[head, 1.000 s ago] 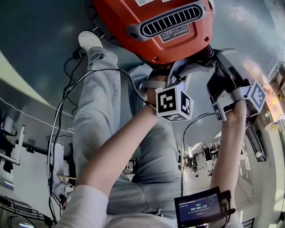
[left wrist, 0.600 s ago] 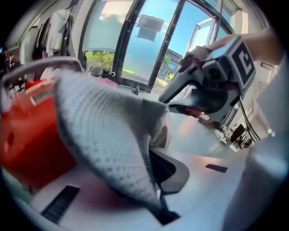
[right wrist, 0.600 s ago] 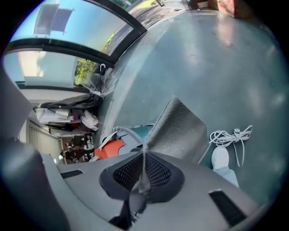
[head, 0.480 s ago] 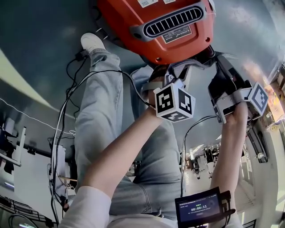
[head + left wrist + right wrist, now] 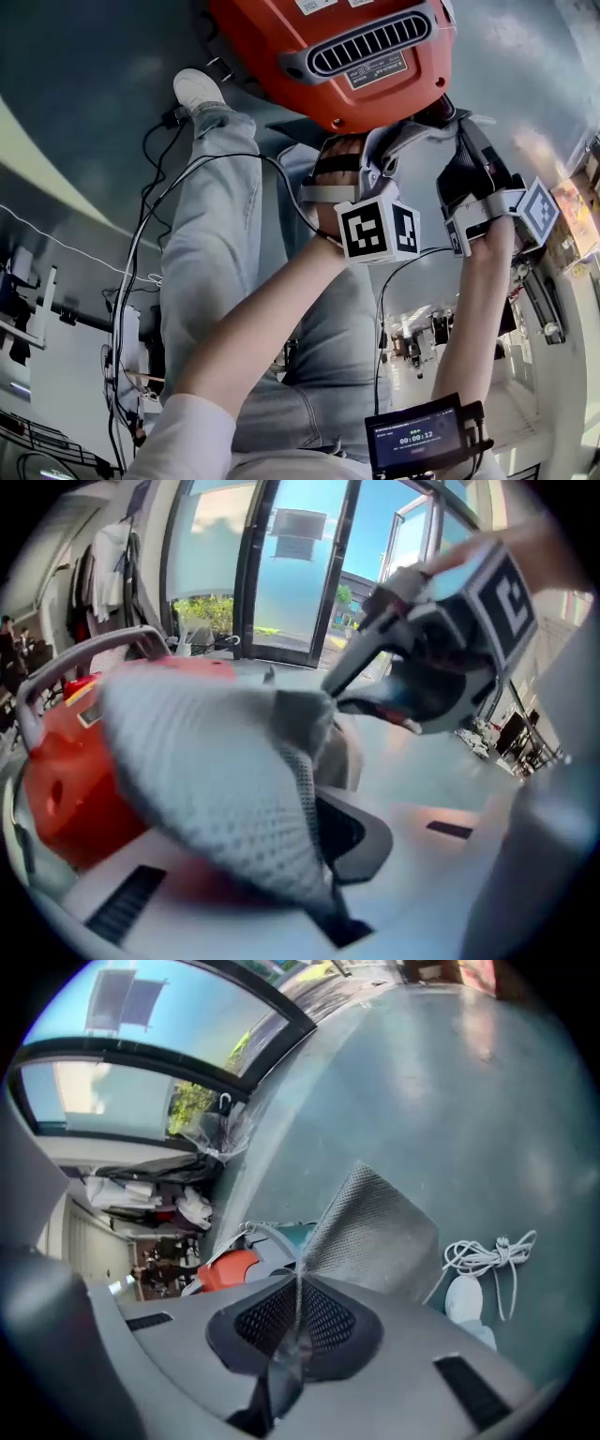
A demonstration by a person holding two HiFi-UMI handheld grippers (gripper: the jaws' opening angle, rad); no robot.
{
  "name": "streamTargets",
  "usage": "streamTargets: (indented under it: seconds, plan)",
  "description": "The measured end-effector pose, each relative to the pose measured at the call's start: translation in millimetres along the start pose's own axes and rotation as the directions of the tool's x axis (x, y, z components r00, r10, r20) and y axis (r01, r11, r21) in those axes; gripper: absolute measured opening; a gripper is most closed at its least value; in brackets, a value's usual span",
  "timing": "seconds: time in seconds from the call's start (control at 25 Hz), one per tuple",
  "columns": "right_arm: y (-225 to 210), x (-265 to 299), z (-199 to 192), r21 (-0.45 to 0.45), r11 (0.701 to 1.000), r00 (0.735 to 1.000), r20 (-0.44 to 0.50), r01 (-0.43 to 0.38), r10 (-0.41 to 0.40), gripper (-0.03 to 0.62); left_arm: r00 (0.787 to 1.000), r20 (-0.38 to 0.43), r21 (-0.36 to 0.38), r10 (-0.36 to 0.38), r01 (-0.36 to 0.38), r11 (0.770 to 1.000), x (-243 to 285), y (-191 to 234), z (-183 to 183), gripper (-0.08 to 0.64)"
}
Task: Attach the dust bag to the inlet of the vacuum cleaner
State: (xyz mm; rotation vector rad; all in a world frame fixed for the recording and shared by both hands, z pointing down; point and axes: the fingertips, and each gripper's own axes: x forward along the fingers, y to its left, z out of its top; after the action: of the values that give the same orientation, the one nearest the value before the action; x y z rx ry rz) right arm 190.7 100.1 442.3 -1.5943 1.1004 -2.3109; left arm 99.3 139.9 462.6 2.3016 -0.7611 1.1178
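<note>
Now | left gripper (image 5: 322, 878) and right gripper (image 5: 292, 1340) each clamped on grey mesh fabric dust bag (image 5: 206, 780), held just beside orange plastic vacuum cleaner (image 5: 272, 66) | risk: uneven pulling may slip thin cloth from one claw; bag mouth would then miss inlet

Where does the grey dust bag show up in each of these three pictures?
Head view: dust bag just below the orange vacuum cleaner, upper centre.
Left gripper view: fills the centre and left.
Right gripper view: centre, rising rightward.
Shared landmark: the vacuum cleaner, at left in both gripper views.
</note>
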Motion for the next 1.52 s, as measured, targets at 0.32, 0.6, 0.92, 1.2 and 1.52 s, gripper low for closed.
streamTargets:
  seconds: [0.32, 0.6, 0.92, 1.2, 1.52]
  plan:
    - [13, 17, 14, -0.091, 0.995, 0.996, -0.089, -0.030, 0.022, 0.028, 0.998, 0.050, 0.091, -0.033, 0.028, 0.995, -9, -31, 11, 0.017]
    - [6, 7, 7, -0.060, 0.994, 0.992, -0.098, -0.091, 0.085, 0.029, 0.999, -0.003, -0.039, -0.048, 0.048, 0.998, -2, 2, 9, 0.018]
    - [20, -42, 3, -0.124, 0.975, 0.972, -0.172, -0.186, 0.164, 0.032, 0.975, -0.010, 0.004, -0.221, 0.221, 0.975, -43, -16, -18, 0.034]
    - [98, -31, -37, -0.928, 0.107, 0.908, -0.371, -0.356, -0.196, 0.031, 0.976, 0.050, -0.134, -0.213, 0.218, 0.967, -85, 16, -7, 0.033]
    - [33, -2, -29, -0.620, -0.469, 0.726, -0.254, -0.629, -0.639, 0.031, 0.969, 0.201, -0.090, -0.146, 0.167, 0.982, -101, 43, 38, 0.032]
